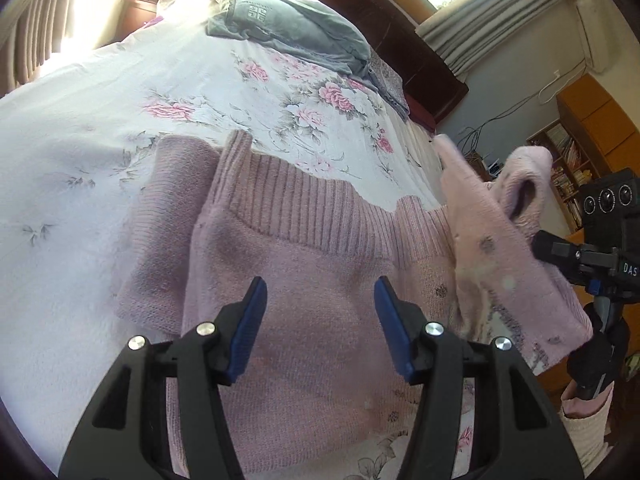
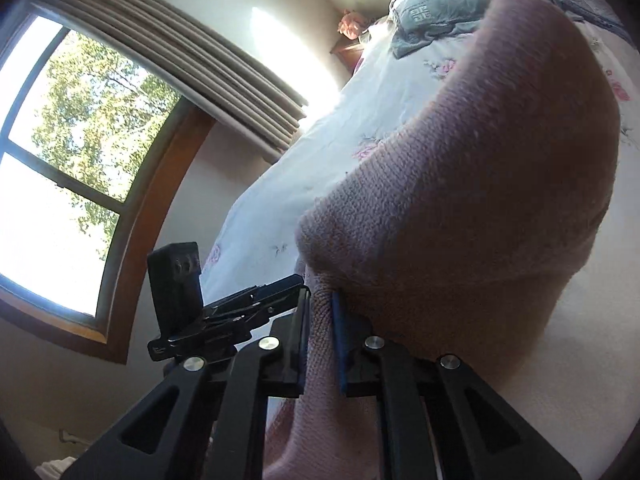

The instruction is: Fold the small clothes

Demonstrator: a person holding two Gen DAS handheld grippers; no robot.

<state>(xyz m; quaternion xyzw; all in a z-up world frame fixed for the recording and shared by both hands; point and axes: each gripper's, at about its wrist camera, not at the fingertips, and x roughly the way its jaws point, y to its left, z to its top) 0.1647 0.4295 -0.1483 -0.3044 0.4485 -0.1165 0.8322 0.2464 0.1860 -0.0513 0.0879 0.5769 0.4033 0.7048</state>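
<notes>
Left gripper hovered over the pink sweater on the floral bed, fingers wide apart, gripping nothing. Right gripper had its fingers clamped on a lifted sweater fold (raised clear of the bed).

Sunlit window, floral bedspread, bookshelf

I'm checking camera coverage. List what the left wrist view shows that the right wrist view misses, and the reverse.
Only the left wrist view shows the open left gripper over the sweater's ribbed collar, the bookshelf, and the right gripper holding a lifted fold. Only the right wrist view shows the window with trees, and the right gripper shut on knit up close. Both show the floral bedspread and grey pillow.
</notes>
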